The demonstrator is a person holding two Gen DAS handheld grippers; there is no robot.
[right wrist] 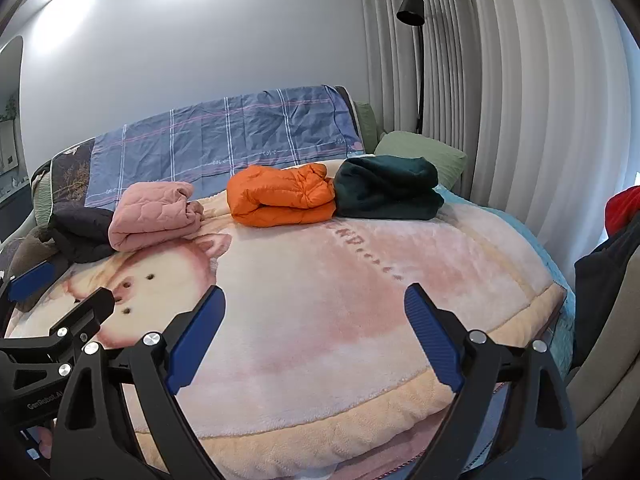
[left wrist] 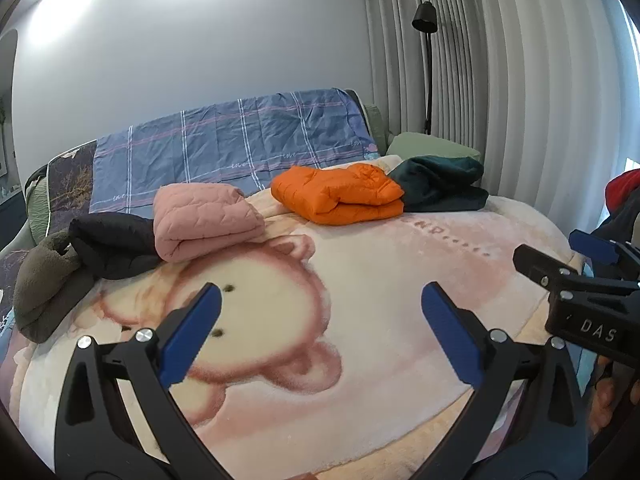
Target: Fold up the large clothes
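Plainly, the bed (left wrist: pixel 380 280) is the work surface: its pink plush blanket (right wrist: pixel 340 300), printed with a cartoon animal, lies spread flat and bare across the near half, which looks like room kept free for laying out the next garment. Behind it a blue checked quilt (left wrist: pixel 240 140) covers the head of the bed, out of the way.

Along the far edge of the blanket the finished clothes sit in a row, seemingly parked there so they stay clear of the folding area: a dark green bundle (right wrist: pixel 386 188) at the right touching the orange puffer jacket (right wrist: pixel 280 196), then, apart from those, the pink quilted jacket (left wrist: pixel 204 220) resting against a black jacket (left wrist: pixel 112 244), and a grey fleece piece (left wrist: pixel 48 284) at the left end, looser than the rest.

Both tools hover over the empty blanket, side by side. The left gripper (left wrist: pixel 320 332) stands spread wide and holds nothing; the right gripper (right wrist: pixel 316 332) is likewise wide apart and empty, so no garment is in hand at this moment.
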